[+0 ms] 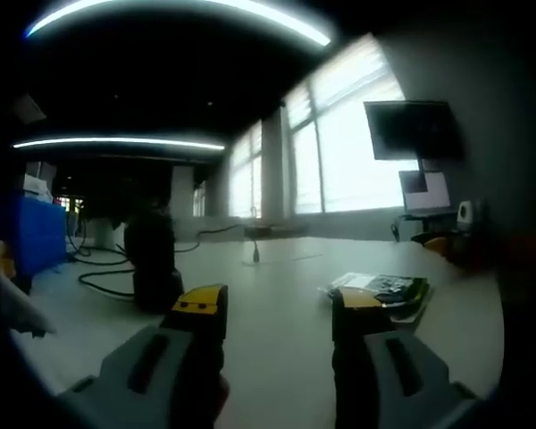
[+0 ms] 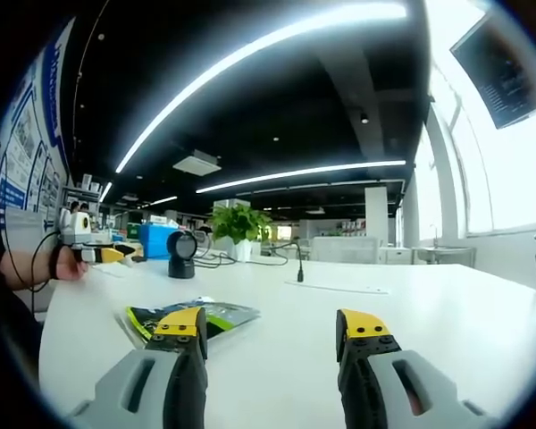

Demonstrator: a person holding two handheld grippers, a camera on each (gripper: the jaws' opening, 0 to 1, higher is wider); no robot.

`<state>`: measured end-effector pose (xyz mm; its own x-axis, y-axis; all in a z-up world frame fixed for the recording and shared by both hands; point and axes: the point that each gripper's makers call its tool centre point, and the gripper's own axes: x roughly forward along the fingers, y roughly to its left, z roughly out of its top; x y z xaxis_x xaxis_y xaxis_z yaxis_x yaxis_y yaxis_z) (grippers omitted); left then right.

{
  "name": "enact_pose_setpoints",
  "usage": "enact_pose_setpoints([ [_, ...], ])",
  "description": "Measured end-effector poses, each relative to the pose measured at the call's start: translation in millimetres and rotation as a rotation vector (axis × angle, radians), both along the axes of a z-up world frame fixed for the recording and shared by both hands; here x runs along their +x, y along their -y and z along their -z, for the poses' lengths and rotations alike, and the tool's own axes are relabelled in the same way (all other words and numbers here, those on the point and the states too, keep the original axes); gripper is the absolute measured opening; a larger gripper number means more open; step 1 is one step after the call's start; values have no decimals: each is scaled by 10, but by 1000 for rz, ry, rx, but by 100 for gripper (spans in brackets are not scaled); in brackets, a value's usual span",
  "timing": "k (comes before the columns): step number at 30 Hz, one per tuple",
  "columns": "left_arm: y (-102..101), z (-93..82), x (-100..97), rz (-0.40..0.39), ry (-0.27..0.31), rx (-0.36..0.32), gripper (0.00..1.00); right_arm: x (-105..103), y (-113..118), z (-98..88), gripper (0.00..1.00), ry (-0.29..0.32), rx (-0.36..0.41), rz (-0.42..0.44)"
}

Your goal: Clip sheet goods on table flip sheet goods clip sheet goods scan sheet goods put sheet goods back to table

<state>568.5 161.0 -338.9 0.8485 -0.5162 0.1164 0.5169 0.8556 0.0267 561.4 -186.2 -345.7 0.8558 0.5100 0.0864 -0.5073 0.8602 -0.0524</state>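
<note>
The sheet goods lie flat just ahead-left of the right gripper, the nearer one, its jaws spread and empty; the left gripper also gapes.

Both grippers held low over the white table, jaws parted

In the left gripper view the left gripper pointed across the table with its yellow-tipped jaws spread and nothing between them. In the right gripper view the right gripper was likewise spread and bare, while the left gripper appeared far left, held in the person's hand above the table's far-left edge.
</note>
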Motion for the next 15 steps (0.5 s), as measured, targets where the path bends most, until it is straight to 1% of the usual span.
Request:
enact_pose_setpoints([
  [5, 5, -1, -9, 0, 3, 3, 39, 5, 9, 14, 52, -3, -8, 8],
  [9, -10, -27, -18, -5, 11, -9, 38, 11, 17, 21, 52, -7, -7, 14],
  [15, 8, -17, -30, 1, 3, -10, 38, 11, 25, 5, 52, -2, 2, 15],
])
